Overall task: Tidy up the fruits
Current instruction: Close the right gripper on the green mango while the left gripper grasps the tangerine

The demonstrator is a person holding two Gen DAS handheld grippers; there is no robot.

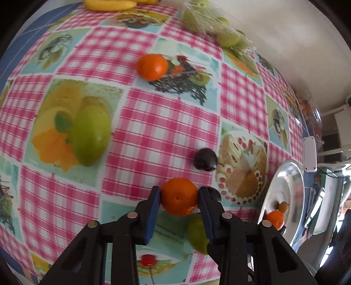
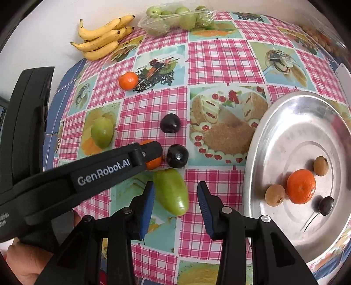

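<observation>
My left gripper (image 1: 179, 197) is shut on a tangerine (image 1: 179, 196), its blue pads pressing both sides, low over the checked tablecloth. The right wrist view shows the same gripper (image 2: 152, 153) from the side, covering most of that tangerine (image 2: 154, 164). My right gripper (image 2: 176, 197) is open, above a long green fruit (image 2: 172, 193) lying on the cloth. Loose on the cloth are another tangerine (image 2: 128, 80), a round green fruit (image 2: 102, 132) and two dark plums (image 2: 170, 123) (image 2: 177, 156). A steel plate (image 2: 274, 122) at right holds a tangerine (image 2: 301, 186), two brown fruits and a dark cherry.
Bananas (image 2: 101, 37) and a clear bag of green fruits (image 2: 177, 19) lie at the table's far edge by the wall. A hand (image 2: 24, 263) holds the left gripper at the lower left. The plate (image 1: 285, 175) is near the table's right edge.
</observation>
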